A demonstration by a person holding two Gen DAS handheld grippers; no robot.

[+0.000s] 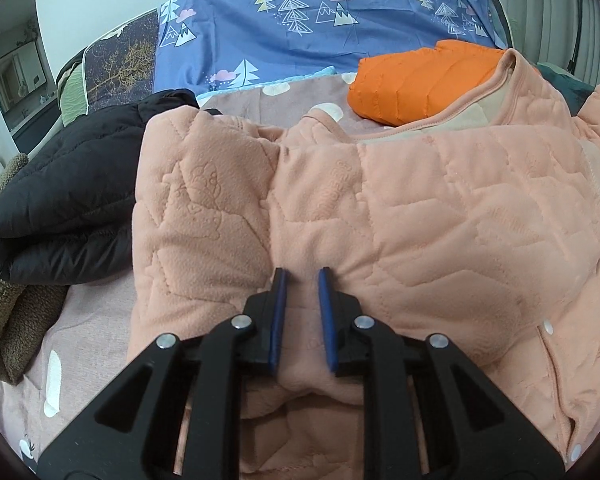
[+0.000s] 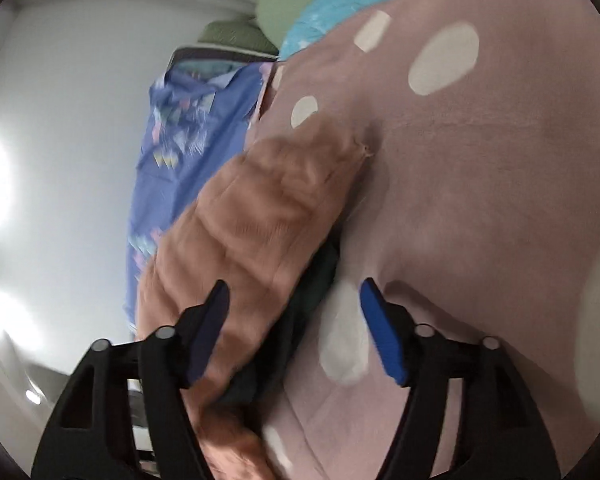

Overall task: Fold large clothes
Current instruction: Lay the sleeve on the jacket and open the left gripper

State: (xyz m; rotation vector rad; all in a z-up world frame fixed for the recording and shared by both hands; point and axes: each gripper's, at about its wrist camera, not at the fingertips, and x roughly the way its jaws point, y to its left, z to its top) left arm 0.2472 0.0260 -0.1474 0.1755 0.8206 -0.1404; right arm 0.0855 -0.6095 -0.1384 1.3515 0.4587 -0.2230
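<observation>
We are working on a peach quilted fleece jacket (image 1: pixel 380 208), spread across the pink spotted bedsheet (image 1: pixel 88 320) with its collar toward the far side and a snap placket running down near our right edge. One side panel or sleeve is already turned in over the body, leaving a thick rounded fold on the left.

Our left gripper (image 1: pixel 303 276) sits low on the near part of the jacket, jaws narrowed to a slim gap with a ridge of fleece bunched between the blue pads (image 1: pixel 278 320); it looks pinched, though we cannot tell how firmly. Our right gripper (image 2: pixel 294 292) is tilted sideways and spread wide, holding nothing, with a sleeve-like length of the same peach fabric running past its left finger and something dark beneath it. That view is motion-blurred.

We judge the garment soft, bulky and fairly light, springy enough to bounce open after folding and not at all fragile. The quilted seams, hem and placket give the surest hold; a pinch of surface pile alone may slip.

Beside it lie a black puffer jacket (image 1: pixel 60 208), an orange puffer jacket (image 1: pixel 416 84) and a blue tree-print cover (image 1: pixel 300 28).
</observation>
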